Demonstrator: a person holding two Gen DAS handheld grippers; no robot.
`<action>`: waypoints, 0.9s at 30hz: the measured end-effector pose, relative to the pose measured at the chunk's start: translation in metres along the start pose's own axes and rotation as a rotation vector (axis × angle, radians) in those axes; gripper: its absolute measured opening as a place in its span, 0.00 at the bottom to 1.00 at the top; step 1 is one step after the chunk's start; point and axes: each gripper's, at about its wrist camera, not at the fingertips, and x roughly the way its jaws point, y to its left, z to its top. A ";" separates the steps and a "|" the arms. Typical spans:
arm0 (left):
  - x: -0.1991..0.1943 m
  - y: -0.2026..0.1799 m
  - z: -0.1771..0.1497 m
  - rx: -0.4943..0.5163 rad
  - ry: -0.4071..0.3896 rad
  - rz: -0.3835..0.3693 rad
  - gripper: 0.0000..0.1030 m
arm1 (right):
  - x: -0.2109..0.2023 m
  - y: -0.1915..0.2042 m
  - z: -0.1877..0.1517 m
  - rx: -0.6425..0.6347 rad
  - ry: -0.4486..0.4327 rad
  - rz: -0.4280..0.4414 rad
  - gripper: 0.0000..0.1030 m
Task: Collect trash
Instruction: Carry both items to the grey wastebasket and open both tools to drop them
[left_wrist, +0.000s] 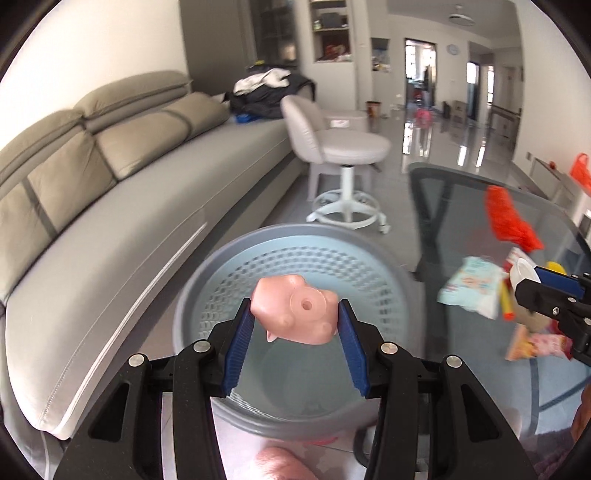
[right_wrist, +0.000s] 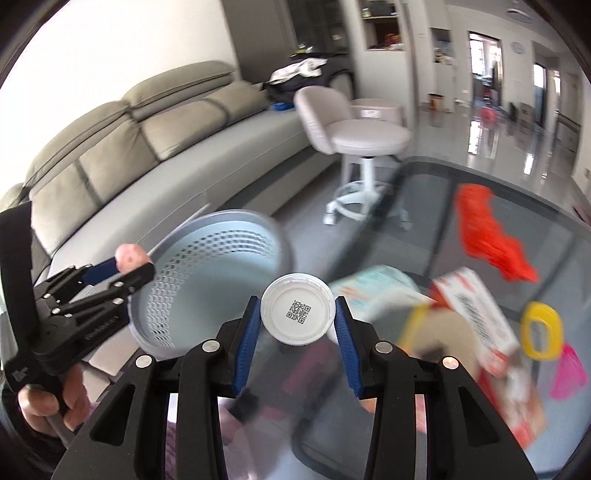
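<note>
Beside the long grey sofa (left_wrist: 147, 166), on the floor at the near left edge of the glass desk (right_wrist: 424, 184), stands the grey perforated waste basket (left_wrist: 221, 273), its mouth open and, as far as can be seen, holding nothing yet. Both loads appear to be on their way to it, so the step in hand looks like the drop.

On the desk to the right lie the remaining bits of trash: a crumpled red plastic bag (right_wrist: 487, 236) at the far side, a pale blue tissue pack (left_wrist: 472, 288), a red-and-white carton (right_wrist: 476, 306) and a yellow ring (right_wrist: 541, 328) nearer, all blurred.

Left tongs (left_wrist: 295, 317) hang right above the basket's opening, closed firmly onto a pink pig-shaped toy (left_wrist: 295, 310); it is smooth, glossy plastic with a round hole in its underside, pinched across its body by the blue pads. The next move, I judge, only calls for spreading the jaws so it falls inside.

Right tongs (right_wrist: 297, 315) grip a white round lid (right_wrist: 298, 309) by its rim, a QR code printed on its inner face. They sit over the desk edge, just right of the basket, so they likely need to travel left over the rim before letting go.
</note>
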 end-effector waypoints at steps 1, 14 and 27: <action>0.006 0.006 0.000 -0.011 0.008 0.006 0.44 | 0.012 0.007 0.005 -0.012 0.012 0.013 0.38; 0.056 0.052 -0.012 -0.122 0.142 -0.032 0.45 | 0.105 0.055 0.028 -0.090 0.127 0.109 0.38; 0.057 0.055 -0.011 -0.125 0.128 -0.025 0.62 | 0.106 0.052 0.029 -0.080 0.104 0.104 0.51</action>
